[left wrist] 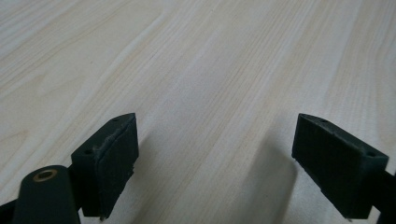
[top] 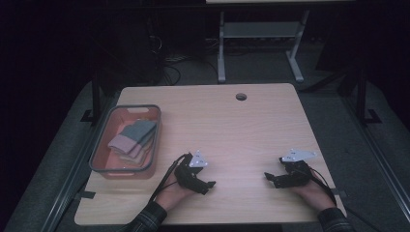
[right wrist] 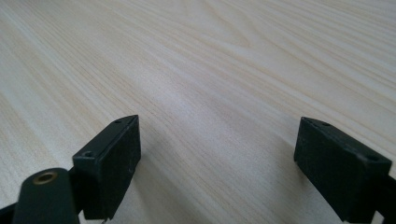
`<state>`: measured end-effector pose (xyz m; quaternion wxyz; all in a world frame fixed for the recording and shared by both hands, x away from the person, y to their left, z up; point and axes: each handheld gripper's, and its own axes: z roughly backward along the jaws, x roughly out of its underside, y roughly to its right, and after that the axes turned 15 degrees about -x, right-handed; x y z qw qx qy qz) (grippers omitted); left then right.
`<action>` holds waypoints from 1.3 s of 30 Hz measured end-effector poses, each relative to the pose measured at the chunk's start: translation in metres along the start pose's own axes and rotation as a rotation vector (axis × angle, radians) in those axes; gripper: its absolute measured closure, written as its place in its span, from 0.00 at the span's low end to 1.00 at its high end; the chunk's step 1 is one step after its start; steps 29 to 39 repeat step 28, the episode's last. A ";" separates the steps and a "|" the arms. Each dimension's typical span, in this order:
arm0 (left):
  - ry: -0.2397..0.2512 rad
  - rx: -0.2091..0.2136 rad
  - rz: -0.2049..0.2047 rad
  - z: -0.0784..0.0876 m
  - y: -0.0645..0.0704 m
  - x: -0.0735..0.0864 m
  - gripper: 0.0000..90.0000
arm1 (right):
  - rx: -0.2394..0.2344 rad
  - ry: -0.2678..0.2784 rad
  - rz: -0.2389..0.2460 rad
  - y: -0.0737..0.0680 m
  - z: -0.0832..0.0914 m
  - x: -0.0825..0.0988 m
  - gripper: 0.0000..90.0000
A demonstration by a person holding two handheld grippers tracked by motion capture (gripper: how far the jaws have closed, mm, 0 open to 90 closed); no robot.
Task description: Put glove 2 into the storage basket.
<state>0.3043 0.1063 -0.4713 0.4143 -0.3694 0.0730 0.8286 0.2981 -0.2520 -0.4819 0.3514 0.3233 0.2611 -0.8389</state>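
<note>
Both forearms low over the table (top: pixel 251 121), left claw (top: pixel 211 185) and right claw (top: pixel 269 178) each spread apart, empty.

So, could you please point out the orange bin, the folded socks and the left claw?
orange bin (top: pixel 103 170): high view, on its near rim.
folded socks (top: pixel 138 133): high view, on the grey top sock.
left claw (top: pixel 209 187): high view, midway between its fingertips; jaws stand open over bare table.
</note>
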 end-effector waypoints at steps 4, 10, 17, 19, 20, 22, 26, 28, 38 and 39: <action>0.016 -0.008 0.001 -0.001 0.000 0.002 0.15 | -0.001 0.000 0.001 0.000 0.000 0.000 0.16; 0.061 -0.004 0.008 -0.003 0.000 0.006 0.14 | -0.001 0.000 0.002 0.000 0.000 0.000 0.16; 0.063 0.006 0.003 -0.003 0.001 0.006 0.14 | -0.001 0.000 0.001 0.000 0.000 0.000 0.16; 0.064 0.008 0.000 -0.003 0.001 0.006 0.14 | -0.001 -0.001 0.001 0.000 0.000 0.000 0.16; 0.064 0.009 0.000 -0.003 0.001 0.006 0.14 | -0.001 0.000 0.001 0.000 0.000 0.000 0.16; 0.063 0.009 0.000 -0.003 0.001 0.006 0.14 | -0.001 0.000 0.001 0.000 0.000 0.000 0.16; 0.064 0.011 -0.001 -0.003 0.001 0.006 0.14 | 0.000 0.000 0.000 0.000 0.000 0.000 0.16; 0.065 0.013 -0.004 -0.003 0.001 0.006 0.14 | 0.001 0.000 0.000 0.000 0.000 0.000 0.16; 0.065 0.013 -0.004 -0.003 0.001 0.006 0.14 | 0.001 0.000 0.000 0.000 0.000 0.000 0.16; 0.065 0.013 -0.004 -0.003 0.001 0.006 0.14 | 0.001 0.000 0.000 0.000 0.000 0.000 0.16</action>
